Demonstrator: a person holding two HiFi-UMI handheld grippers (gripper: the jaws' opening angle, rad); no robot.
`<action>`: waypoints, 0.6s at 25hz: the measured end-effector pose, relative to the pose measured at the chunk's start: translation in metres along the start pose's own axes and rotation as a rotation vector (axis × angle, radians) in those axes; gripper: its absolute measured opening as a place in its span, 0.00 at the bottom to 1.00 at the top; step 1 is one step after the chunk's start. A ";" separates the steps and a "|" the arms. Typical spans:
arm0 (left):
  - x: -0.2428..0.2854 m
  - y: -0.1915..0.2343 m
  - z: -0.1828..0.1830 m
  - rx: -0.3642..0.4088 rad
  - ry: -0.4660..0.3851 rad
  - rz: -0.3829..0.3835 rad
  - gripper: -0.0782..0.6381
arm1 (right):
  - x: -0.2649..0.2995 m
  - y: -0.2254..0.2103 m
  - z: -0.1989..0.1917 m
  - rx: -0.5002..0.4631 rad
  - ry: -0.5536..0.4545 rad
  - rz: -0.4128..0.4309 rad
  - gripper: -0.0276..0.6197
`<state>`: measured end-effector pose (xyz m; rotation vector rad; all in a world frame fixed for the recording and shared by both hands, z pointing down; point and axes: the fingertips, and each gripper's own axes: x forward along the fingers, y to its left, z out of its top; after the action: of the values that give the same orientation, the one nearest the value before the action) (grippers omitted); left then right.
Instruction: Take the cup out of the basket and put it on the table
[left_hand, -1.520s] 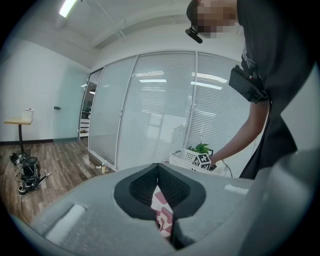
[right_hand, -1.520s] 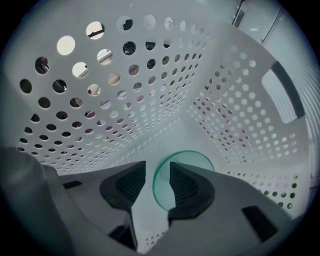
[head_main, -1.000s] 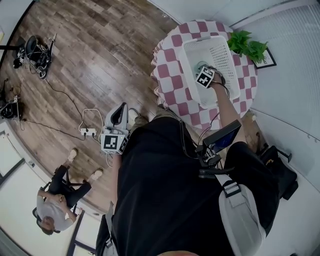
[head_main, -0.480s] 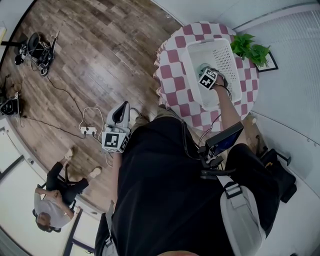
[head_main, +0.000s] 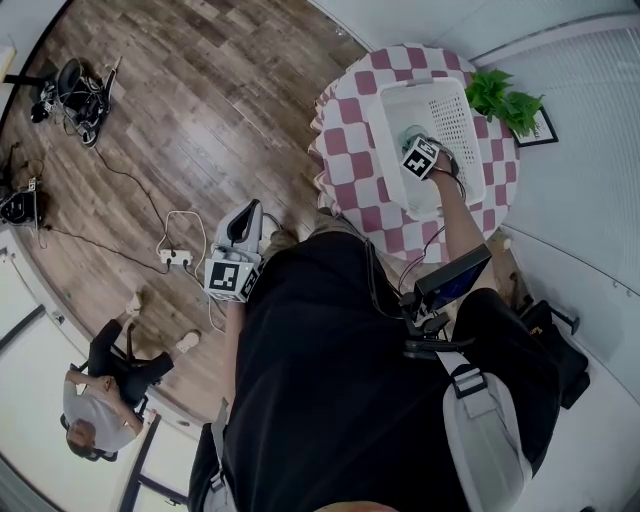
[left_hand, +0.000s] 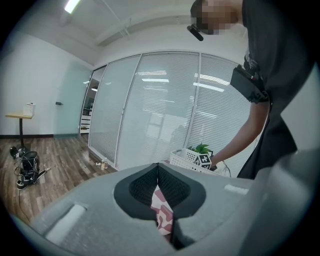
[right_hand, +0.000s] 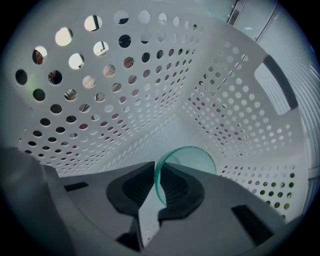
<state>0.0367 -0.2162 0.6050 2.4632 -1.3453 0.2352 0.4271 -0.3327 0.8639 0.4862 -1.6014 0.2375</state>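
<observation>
Head view first: early days, by the look of it. Can see the right gripper (head_main: 415, 148) reaching down into the basket (head_main: 455, 110), right over a greenish cup (head_main: 409, 134) at the bottom. Worth noting the basket's spot on the checked table (head_main: 345, 110), with plenty of bare cloth beside it for a landing place. Can also see the left gripper (head_main: 247, 210) well apart from all that, out over the floor, no part in the job for now. Left gripper view: pads pressed together with nothing pinched, just a sliver of checked cloth peeking through from far behind. Right gripper view, the useful one: looking along the jaws into perforated white walls, with the cup's rim caught between the pads, one inside the mouth and one outside. Closing in on that thin wall and seemingly right up against it already. Hard to say whether upright or tipped. So, roughly: reach done, grab just landing, no lift yet. Left to do, at a guess: firm up the pinch, raise the cup clear of the walls, carry it over the rim, set it down on the cloth, let go.
</observation>
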 end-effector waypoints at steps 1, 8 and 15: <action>0.000 0.000 0.000 -0.002 0.000 0.000 0.12 | 0.000 0.000 -0.001 0.001 0.003 -0.001 0.11; 0.000 0.000 0.002 -0.009 -0.010 -0.004 0.12 | -0.003 0.000 -0.006 -0.002 0.024 -0.010 0.10; 0.001 -0.002 0.003 -0.007 -0.018 -0.020 0.12 | -0.007 0.004 -0.010 -0.005 0.027 -0.016 0.09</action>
<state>0.0389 -0.2168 0.6022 2.4774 -1.3259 0.2042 0.4347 -0.3240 0.8582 0.4902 -1.5704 0.2272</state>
